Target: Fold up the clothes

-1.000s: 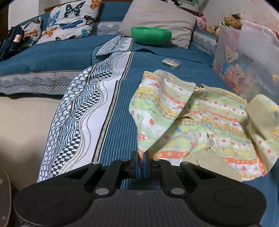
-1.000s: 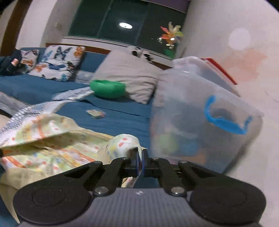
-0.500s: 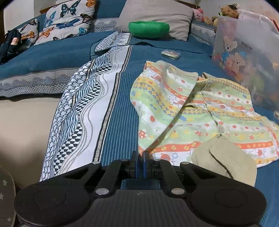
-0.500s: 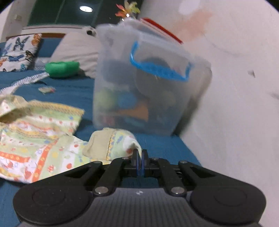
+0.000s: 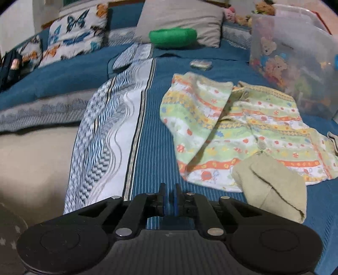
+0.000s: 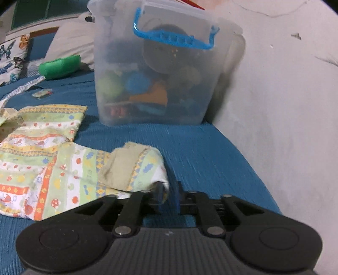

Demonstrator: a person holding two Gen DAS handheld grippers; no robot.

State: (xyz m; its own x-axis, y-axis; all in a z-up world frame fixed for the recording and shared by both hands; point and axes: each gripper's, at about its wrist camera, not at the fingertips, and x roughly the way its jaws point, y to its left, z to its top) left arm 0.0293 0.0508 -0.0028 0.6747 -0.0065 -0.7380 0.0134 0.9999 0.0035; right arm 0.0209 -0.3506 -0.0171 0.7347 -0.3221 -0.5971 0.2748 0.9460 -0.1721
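A small pastel-patterned shirt (image 5: 236,124) lies spread on the blue bedspread, one sleeve turned over to show its beige lining (image 5: 272,186). My left gripper (image 5: 169,197) hovers over bare bedspread just left of the shirt's near edge, jaws slightly apart and empty. In the right wrist view the shirt (image 6: 48,160) lies to the left, its right sleeve cuff (image 6: 139,169) resting against my right gripper (image 6: 169,198), whose jaws are parted with the cuff's edge beside the left finger.
A translucent toy bin (image 6: 156,69) with a blue handle stands by the wall (image 6: 285,95); it also shows in the left wrist view (image 5: 295,57). A green cushion (image 5: 172,38), pillows (image 5: 179,19) and a small packet (image 5: 200,63) lie further back.
The right gripper carried the sleeve down and outward to the bed, then its jaws opened and released the cuff. The left gripper's jaws parted slightly and it drew closer to the shirt.
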